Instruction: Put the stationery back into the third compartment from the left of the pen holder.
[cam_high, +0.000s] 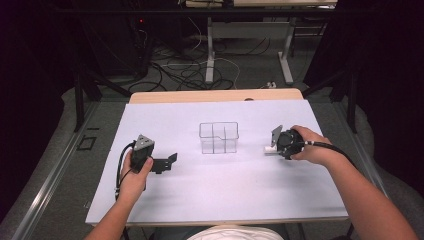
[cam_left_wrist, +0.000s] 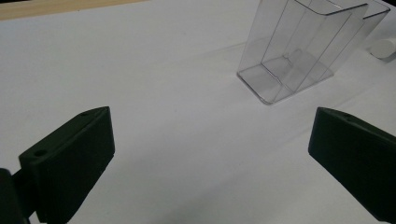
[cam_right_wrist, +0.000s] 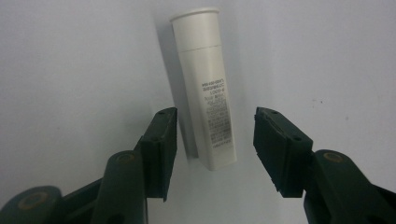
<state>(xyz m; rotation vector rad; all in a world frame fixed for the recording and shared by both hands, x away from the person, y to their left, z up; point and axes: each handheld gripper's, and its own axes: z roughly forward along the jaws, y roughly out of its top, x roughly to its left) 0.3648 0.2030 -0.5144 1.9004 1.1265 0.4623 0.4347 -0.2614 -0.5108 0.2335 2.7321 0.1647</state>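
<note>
Layout on the table (cam_high: 150, 200), high view. A divided container (cam_high: 218, 137) stands upright near the middle, toward the far half. A tube (cam_right_wrist: 204, 88) lies flat to its right, well apart from it, directly beneath the right gripper (cam_high: 279, 142); in the right gripper view its lower end sits between the jaws, apparently without contact on either side. The left gripper (cam_high: 170, 161) rests on the table to the container's left and nearer the person, jaws pointing toward it.
</note>
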